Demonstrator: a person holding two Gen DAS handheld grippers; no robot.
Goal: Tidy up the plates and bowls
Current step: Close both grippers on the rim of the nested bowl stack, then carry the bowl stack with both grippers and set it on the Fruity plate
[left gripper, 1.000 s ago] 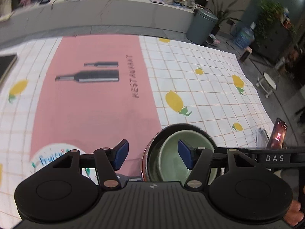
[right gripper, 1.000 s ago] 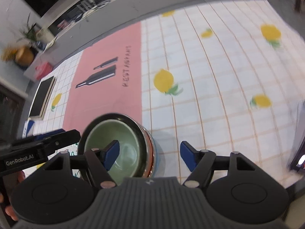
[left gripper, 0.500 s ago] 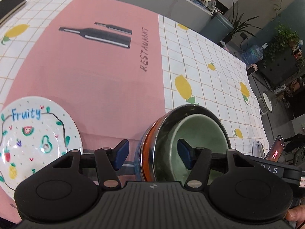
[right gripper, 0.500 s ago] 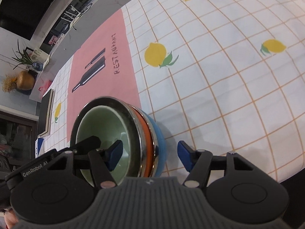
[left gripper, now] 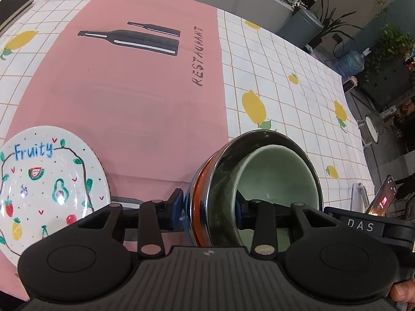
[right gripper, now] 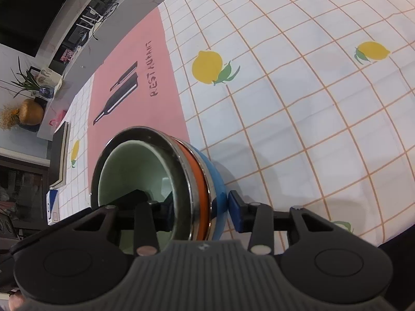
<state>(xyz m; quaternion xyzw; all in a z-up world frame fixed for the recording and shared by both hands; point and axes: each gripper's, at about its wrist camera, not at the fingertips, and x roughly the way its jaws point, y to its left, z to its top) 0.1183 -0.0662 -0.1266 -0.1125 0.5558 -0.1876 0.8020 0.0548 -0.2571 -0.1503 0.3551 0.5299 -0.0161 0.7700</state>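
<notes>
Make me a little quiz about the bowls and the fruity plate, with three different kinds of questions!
1. True or false: the pale green bowl sits inside the shiny metal bowl.
2. Which word is painted on the white plate? A) Yummy B) Fruity C) Lemon
3. Fill in: each gripper has one finger inside the bowl stack and one ____ it.

Key
1. True. Orange and blue bowls lie under them.
2. B.
3. Outside. The left gripper straddles the stack's wall on one side, the right gripper on the other; both jaws are closing on it, and the outer pads look to be touching the blue bowl.
</notes>
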